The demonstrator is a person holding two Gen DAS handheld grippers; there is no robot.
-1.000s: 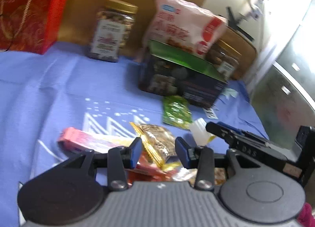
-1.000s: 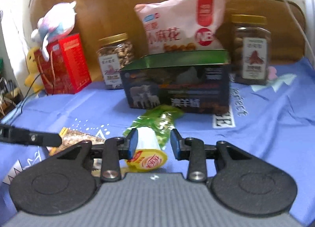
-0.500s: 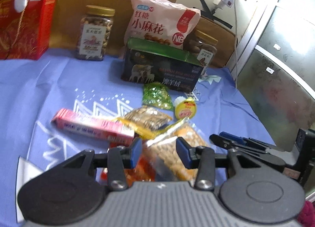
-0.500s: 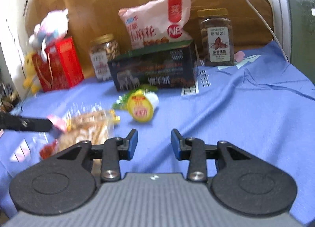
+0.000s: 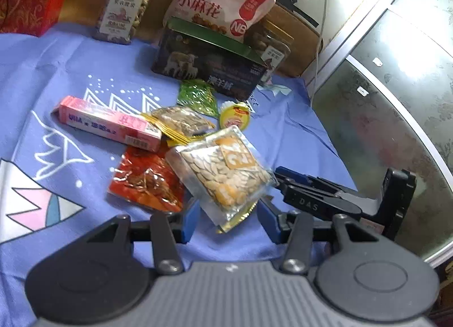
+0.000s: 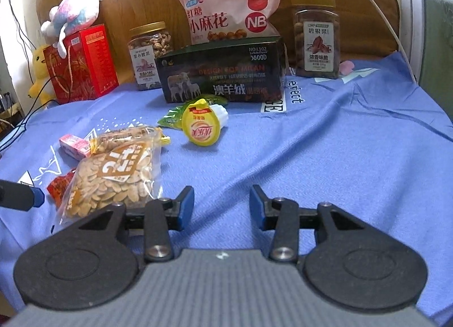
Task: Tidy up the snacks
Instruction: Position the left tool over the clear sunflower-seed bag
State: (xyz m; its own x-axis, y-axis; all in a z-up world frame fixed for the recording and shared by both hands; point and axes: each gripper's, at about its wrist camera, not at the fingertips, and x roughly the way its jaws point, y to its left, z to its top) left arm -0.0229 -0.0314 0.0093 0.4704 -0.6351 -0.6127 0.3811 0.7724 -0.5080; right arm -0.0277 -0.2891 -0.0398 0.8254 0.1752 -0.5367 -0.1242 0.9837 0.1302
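Note:
Small snacks lie in a loose heap on the blue cloth (image 6: 325,157): a clear seed packet (image 5: 223,171) (image 6: 113,176), a red packet (image 5: 144,182), a pink box (image 5: 107,123), a yellow-edged nut packet (image 5: 181,123), a green packet (image 5: 198,96) and a yellow-lidded jelly cup (image 6: 202,125) (image 5: 235,120). My left gripper (image 5: 226,220) is open, its fingers either side of the seed packet's near corner. My right gripper (image 6: 222,206) is open and empty over bare cloth, right of the heap; it also shows in the left wrist view (image 5: 325,199).
At the back stand a dark box with a green lid (image 6: 223,72), a pink snack bag (image 6: 229,12), two nut jars (image 6: 148,55) (image 6: 317,38), a red gift box (image 6: 82,63) and plush toys (image 6: 73,12). A glass panel (image 5: 396,100) borders the right side.
Both grippers have pulled back from the snacks. The right gripper has let go of the jelly cup, which now lies on the cloth. The seed packet has come into the left view.

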